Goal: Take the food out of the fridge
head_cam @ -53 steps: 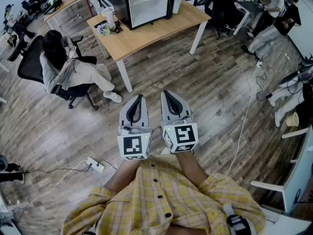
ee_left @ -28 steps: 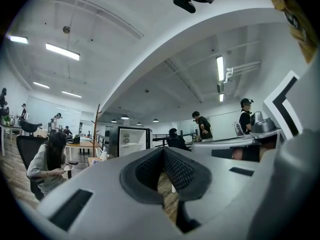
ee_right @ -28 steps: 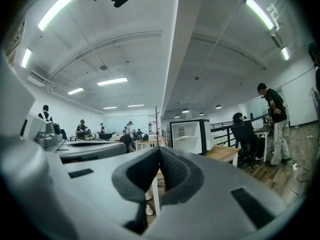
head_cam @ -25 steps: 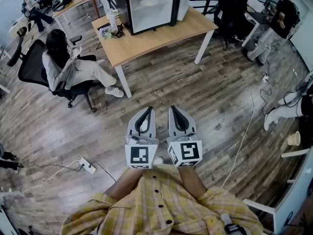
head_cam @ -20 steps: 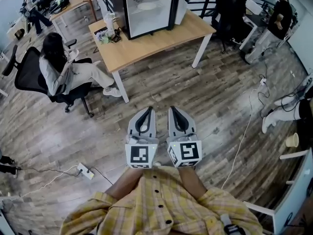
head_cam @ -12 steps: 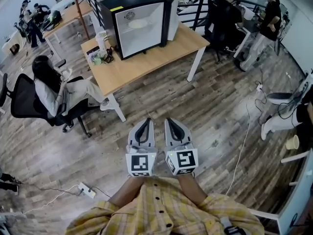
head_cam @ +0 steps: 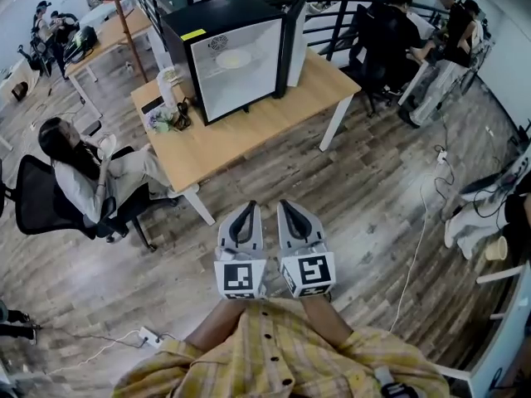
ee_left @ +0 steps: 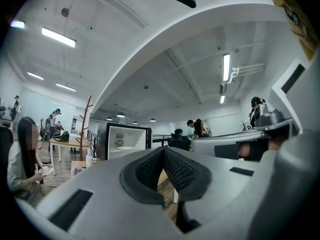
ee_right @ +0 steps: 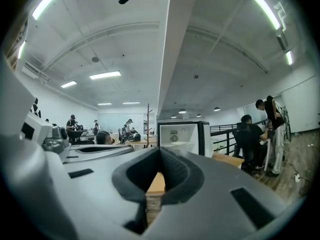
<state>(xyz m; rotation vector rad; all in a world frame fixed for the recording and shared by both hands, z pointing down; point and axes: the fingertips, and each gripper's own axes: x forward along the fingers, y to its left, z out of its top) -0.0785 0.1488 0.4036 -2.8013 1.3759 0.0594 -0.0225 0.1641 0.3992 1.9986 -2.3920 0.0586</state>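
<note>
A black mini fridge (head_cam: 236,56) stands on a wooden table (head_cam: 274,110) with its door swung open. On its shelf lies a pale plate of food (head_cam: 234,59). My left gripper (head_cam: 246,207) and right gripper (head_cam: 284,206) are held level side by side over the floor, well short of the table, both shut and empty. The left gripper view shows the fridge (ee_left: 127,140) far beyond the closed left gripper (ee_left: 162,151). From the right gripper (ee_right: 160,151), the fridge (ee_right: 180,134) is straight ahead with the plate (ee_right: 176,145) inside.
A person sits on a black office chair (head_cam: 46,210) left of the table. A bottle (head_cam: 168,85) and small items stand beside the fridge. People work at desks at the upper right. A white cable (head_cam: 415,247) and a power strip (head_cam: 153,336) lie on the floor.
The table and fridge have come closer and grown larger in the head view. Both grippers stay side by side and shut, carried forward toward the table.
</note>
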